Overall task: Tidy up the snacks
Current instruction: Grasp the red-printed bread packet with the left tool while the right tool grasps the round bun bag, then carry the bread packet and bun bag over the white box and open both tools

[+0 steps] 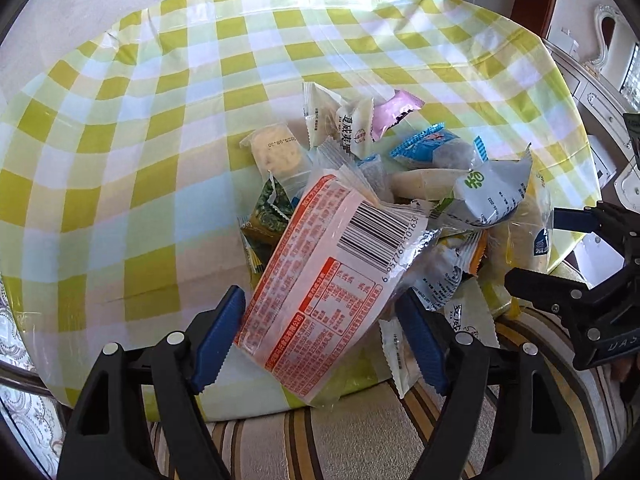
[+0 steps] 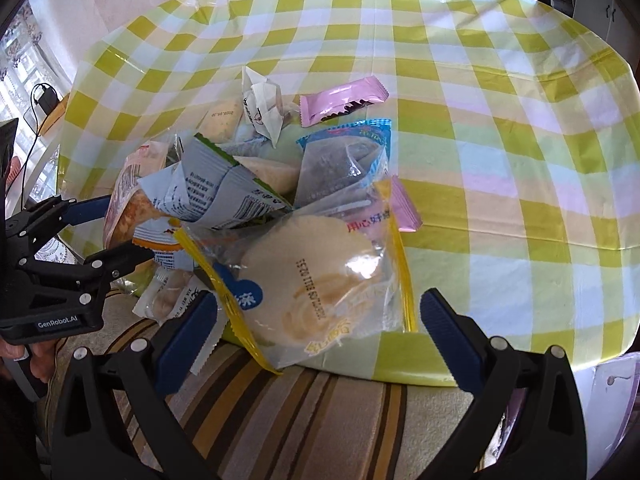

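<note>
A pile of wrapped snacks [image 1: 400, 168] lies near the front edge of a table under a yellow-green checked cloth [image 1: 160, 120]. My left gripper [image 1: 320, 340] straddles a red-printed packet with a barcode [image 1: 328, 272]. Its left pad lies against the packet's edge, and a narrow gap shows at the right pad. My right gripper [image 2: 320, 340] stands open around a clear, yellow-edged bag with a round bun [image 2: 312, 280] in it, which overhangs the table edge. Each gripper shows in the other's view: the right gripper [image 1: 536, 248] and the left gripper [image 2: 120, 228].
Pink wafer packets [image 2: 344, 104], a blue packet [image 2: 348, 152] and white packets [image 2: 262, 108] lie further back in the pile. The cloth [image 2: 500, 140] beyond and to the sides is bare. A striped cushion [image 2: 320, 408] sits below the table edge. A hand [image 2: 24, 356] holds the left gripper.
</note>
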A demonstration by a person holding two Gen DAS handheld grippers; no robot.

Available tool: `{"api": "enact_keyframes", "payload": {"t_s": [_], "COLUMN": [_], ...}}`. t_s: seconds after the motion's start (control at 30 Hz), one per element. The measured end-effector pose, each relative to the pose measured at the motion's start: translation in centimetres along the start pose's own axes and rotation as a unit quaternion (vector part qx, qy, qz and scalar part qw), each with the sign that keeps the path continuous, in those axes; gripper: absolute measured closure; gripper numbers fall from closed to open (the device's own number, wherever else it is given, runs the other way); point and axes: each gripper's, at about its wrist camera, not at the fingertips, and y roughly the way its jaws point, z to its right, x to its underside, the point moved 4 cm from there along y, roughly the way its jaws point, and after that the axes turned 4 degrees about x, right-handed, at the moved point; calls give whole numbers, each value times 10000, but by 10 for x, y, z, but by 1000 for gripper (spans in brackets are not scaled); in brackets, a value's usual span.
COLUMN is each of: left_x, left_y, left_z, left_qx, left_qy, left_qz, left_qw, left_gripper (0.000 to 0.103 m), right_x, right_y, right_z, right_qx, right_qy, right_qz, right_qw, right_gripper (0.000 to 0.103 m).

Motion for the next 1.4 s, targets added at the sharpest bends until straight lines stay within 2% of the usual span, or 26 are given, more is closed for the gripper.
{"api": "enact_keyframes", "payload": {"t_s": [0.17,0.2,0.27,0.43,0.7,0.97,1.17,1.4], "left_x": [-2,-2,-1,1,7,6,-4,-20], "left_y": [3,3,0,-14,-39,-61,-72,-67], "left_z": [-2,-1,-1,-5,-11,5,43,118], "left_qx": [182,192,200,237,253,258,539,1229], "left_qy": [-13,-5,-13,-202,-595,-598,-294,243], "left_qz": [-12,2,48,297,629,879,993,910], "left_qw": [9998,9998,9998,9991,9959,9940,9932,9879], "left_gripper": [52,56,58,60,61,61,61,61], "right_x": [-4,-4,-4,-1,8,15,25,48], "right_y": [8,7,5,-4,-18,-45,-72,-98], "right_z": [4,3,2,5,9,28,56,110], "right_qx": [-223,-228,-278,-249,-420,-492,-403,-62], "right_qy": [115,99,79,177,318,656,976,1503], "right_qz": [-8,7,59,155,253,513,728,877], "right_qw": [9997,9997,9996,9994,9983,9953,9917,9847], "right_gripper": [5,12,24,37,39,40,40,40]}}
